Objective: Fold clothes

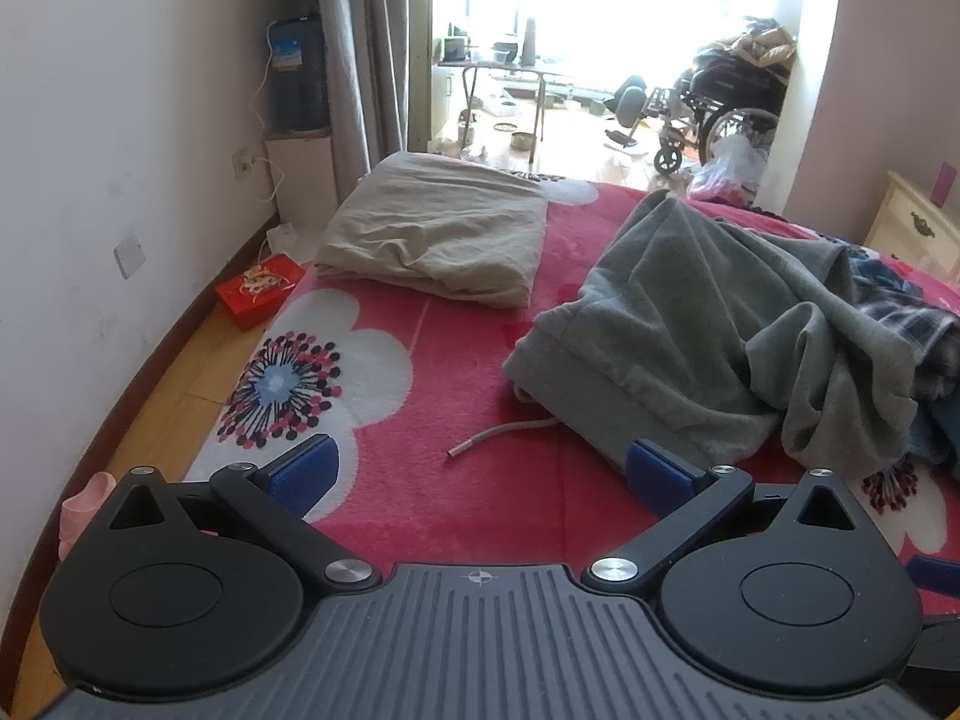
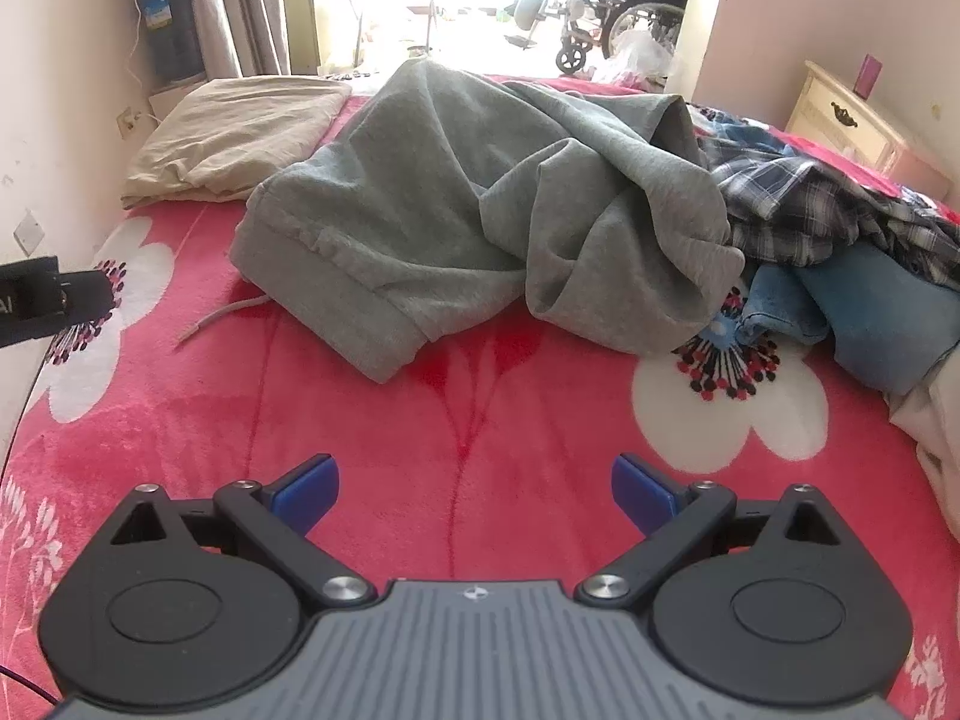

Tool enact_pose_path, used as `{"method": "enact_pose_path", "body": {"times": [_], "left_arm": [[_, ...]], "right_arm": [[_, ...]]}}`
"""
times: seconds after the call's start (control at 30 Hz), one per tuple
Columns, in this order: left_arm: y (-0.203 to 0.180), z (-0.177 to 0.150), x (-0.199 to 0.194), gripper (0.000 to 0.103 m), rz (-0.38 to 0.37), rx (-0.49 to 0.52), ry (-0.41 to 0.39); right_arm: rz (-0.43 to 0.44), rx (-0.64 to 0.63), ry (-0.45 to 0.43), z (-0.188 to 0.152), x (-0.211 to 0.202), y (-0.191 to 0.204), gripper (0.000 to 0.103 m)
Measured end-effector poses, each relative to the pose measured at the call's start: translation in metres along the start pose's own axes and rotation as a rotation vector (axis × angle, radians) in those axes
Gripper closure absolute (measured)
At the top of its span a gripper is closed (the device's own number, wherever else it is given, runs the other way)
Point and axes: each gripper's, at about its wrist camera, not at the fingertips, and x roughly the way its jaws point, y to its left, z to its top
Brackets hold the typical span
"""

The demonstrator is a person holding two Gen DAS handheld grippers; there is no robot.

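A bed (image 2: pixel 480 420) under a pink blanket with big white flowers fills a small room — pale walls, grey curtains (image 1: pixel 354 48), a wooden floor (image 1: pixel 180 372) at the left and a bright doorway with a wheelchair (image 1: pixel 720 108) beyond. Grey sweatpants (image 2: pixel 456 192) lie rumpled mid-bed, waistband nearest, one drawstring (image 1: pixel 498 438) trailing on the blanket. A folded beige garment (image 1: pixel 438 228) sits behind them at the left; plaid and denim clothes (image 2: pixel 840 252) are heaped to the right. The left gripper (image 1: pixel 480 474) and right gripper (image 2: pixel 474 492) both stand wide apart — nothing between them.

bed – red floral blanket (image 2: pixel 480 420) | grey sweatpants (image 2: pixel 450 180) | folded beige cloth (image 1: pixel 438 228) | plaid shirt (image 2: pixel 810 192)
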Motion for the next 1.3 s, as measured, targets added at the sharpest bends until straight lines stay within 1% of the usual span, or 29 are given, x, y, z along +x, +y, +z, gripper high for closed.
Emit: {"method": "enact_pose_path", "body": {"times": [0.17,0.37,0.43,0.9,1.3], "left_arm": [[-0.001,-0.005,-0.002,0.000,0.000,0.001,-0.005],[0.007,-0.008,0.002,0.000,-0.004,-0.011,-0.007],[-0.001,-0.008,0.003,0.000,0.007,0.002,-0.007],[-0.003,-0.009,0.004,0.000,0.007,0.021,-0.013],[-0.004,-0.008,0.004,0.000,0.016,0.016,-0.007]], "right_arm": [[-0.005,0.002,-0.015,0.000,0.000,-0.001,0.003],[-0.010,0.019,-0.031,0.005,-0.005,-0.002,0.003],[-0.015,0.020,-0.034,0.005,-0.006,-0.001,0.003],[-0.020,0.017,-0.039,0.005,-0.007,-0.001,0.003],[-0.020,0.018,-0.039,0.006,-0.007,0.000,0.003]]}}
